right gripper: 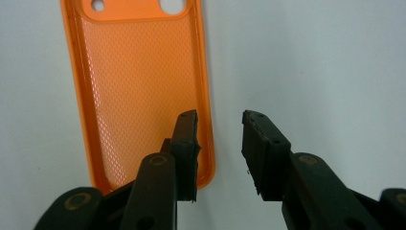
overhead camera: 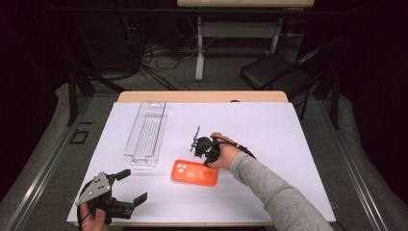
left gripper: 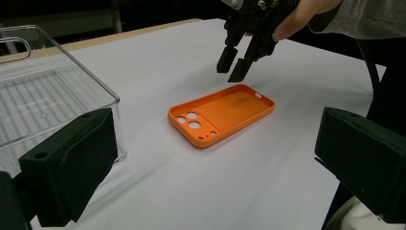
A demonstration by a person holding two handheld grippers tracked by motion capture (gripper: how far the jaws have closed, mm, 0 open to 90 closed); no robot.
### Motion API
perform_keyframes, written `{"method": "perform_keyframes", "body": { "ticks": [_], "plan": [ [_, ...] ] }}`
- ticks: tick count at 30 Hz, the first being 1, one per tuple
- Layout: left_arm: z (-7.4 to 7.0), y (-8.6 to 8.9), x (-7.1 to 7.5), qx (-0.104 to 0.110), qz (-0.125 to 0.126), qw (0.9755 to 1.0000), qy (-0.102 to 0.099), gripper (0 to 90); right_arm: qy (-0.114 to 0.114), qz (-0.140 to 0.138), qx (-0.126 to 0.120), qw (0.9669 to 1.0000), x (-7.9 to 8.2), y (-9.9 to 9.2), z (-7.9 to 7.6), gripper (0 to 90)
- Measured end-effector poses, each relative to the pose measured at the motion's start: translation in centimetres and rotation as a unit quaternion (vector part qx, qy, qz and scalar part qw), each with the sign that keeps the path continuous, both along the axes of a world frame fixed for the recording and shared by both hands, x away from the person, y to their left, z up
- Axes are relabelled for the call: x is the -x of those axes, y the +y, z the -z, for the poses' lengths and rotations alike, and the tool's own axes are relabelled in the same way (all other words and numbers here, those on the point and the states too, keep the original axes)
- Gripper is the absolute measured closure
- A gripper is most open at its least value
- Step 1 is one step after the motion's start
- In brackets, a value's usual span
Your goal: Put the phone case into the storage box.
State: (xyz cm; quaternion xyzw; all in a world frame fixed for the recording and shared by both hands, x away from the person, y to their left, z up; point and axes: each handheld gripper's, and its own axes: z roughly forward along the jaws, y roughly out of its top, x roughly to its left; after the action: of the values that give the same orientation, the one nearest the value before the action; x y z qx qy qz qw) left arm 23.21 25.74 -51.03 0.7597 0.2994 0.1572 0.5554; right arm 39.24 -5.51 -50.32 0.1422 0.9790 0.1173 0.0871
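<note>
A dark room with cables on the floor and a black chair (overhead camera: 274, 70) lies behind the surface (overhead camera: 269, 130), which is covered by a white sheet. An orange phone case (overhead camera: 194, 173) lies flat on the sheet near the middle, open side up, its camera holes toward the left in the high view. A clear tray (overhead camera: 146, 132) sits just beyond and to the left of it, well apart from the case.

The right gripper (overhead camera: 196, 140) hangs just above the far long edge of the case, pointing down, held by the right hand (overhead camera: 222, 153). In the right gripper view its jaws stand partly apart with nothing between them: one jaw is over the case's inner face near its rounded end, the other over bare sheet beside the rim. Whether the tips touch the case I cannot tell. In the left gripper view the same gripper (left gripper: 233, 67) hovers close over the case (left gripper: 221, 113).

The left gripper (overhead camera: 131, 186) rests at the near left corner of the surface, its jaws wide apart and empty, aimed toward the case.
</note>
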Motion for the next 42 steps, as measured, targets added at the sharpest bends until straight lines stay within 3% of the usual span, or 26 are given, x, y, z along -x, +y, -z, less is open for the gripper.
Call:
{"method": "perform_keyframes", "body": {
  "ticks": [7, 24, 42],
  "plan": [
    [0.0, 0.0, 0.0, 0.001, -0.003, 1.0000, 0.001, 0.8, 0.001, -0.006, 0.004, 1.0000, 0.0, 0.2, 0.5, 68.1],
    [0.1, 0.0, 0.0, 0.001, -0.001, 1.0000, 0.003, 1.8, -0.007, -0.031, 0.044, 0.9985, -0.1, 0.9, 1.8, 77.6],
    [0.1, 0.0, 0.0, 0.001, -0.004, 1.0000, 0.002, 1.8, 0.008, -0.029, 0.064, 0.9975, -0.3, 1.1, 2.3, 84.8]
  ]
}}
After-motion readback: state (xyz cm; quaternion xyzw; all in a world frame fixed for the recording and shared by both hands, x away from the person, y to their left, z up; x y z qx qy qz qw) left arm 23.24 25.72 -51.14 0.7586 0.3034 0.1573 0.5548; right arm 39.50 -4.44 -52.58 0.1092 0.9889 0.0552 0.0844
